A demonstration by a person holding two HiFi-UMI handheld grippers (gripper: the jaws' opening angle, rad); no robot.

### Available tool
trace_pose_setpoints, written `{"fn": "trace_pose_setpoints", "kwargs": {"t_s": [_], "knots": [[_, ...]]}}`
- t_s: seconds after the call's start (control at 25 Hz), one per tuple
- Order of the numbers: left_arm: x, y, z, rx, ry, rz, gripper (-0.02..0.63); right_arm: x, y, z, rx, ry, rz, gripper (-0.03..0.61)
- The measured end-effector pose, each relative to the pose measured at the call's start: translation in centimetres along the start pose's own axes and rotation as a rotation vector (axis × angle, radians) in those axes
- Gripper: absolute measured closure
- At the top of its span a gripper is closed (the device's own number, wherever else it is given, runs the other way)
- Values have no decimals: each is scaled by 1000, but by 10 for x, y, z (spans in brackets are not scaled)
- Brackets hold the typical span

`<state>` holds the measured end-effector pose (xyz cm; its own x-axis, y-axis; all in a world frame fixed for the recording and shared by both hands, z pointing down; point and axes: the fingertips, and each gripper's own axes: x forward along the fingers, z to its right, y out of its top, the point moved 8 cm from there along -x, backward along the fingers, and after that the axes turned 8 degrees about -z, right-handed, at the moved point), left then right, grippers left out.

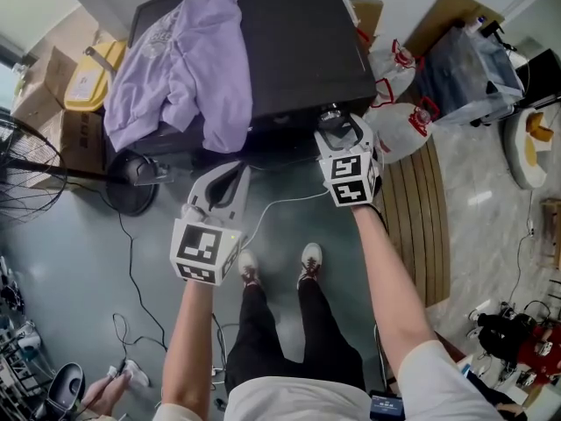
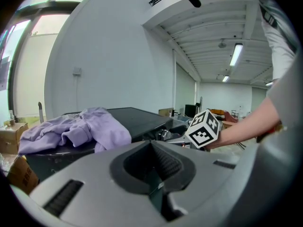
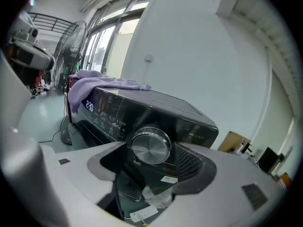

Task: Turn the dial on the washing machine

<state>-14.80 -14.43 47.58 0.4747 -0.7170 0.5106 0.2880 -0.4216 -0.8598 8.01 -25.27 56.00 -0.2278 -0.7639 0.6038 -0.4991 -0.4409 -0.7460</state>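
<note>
The black washing machine (image 1: 298,42) stands before me with a lit display (image 3: 89,106) on its front panel. Its round metal dial (image 3: 150,147) sits at the panel's right end, also visible in the head view as the dial (image 1: 330,114). My right gripper (image 1: 337,130) is at the dial. In the right gripper view the right gripper (image 3: 152,151) stands open with the dial between its jaws and gaps on both sides. My left gripper (image 1: 237,172) hangs lower, left of the dial and in front of the machine. The left gripper (image 2: 152,150) is shut on nothing.
A purple garment (image 1: 184,60) lies over the machine's top left. A standing fan (image 1: 35,169) and cardboard boxes (image 1: 53,86) are on the left. White plastic bags (image 1: 403,125) and a wooden slatted board (image 1: 425,217) are on the right. A cable (image 1: 280,204) runs over the floor near my feet (image 1: 311,257).
</note>
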Motion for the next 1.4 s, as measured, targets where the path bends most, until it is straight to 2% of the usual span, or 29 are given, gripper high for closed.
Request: {"fn": "trace_pose_setpoints", "kwargs": {"t_s": [0.2,0.32,0.4,0.72,0.96,1.2,1.28,1.4], "knots": [[-1,-3,-2,6,5,-6,600,5,1,-3,47,-39,-10,279],[-2,-6,-2,27,14,-21,600,5,0,1,94,-21,-15,298],[-2,-7,-3,16,15,-21,600,5,-1,4,138,14,-11,299],[-1,-9,-1,9,9,-22,600,8,-8,18,465,185,11,299],[-2,-8,-2,-5,9,-23,600,10,-13,26,647,289,21,299],[-3,-9,-4,-24,7,-17,600,14,-24,32,1008,489,53,299],[-3,-9,-4,-26,6,-20,600,14,-25,33,1031,507,60,299],[-3,-8,-4,-24,5,-17,600,14,-24,33,998,491,62,298]]}}
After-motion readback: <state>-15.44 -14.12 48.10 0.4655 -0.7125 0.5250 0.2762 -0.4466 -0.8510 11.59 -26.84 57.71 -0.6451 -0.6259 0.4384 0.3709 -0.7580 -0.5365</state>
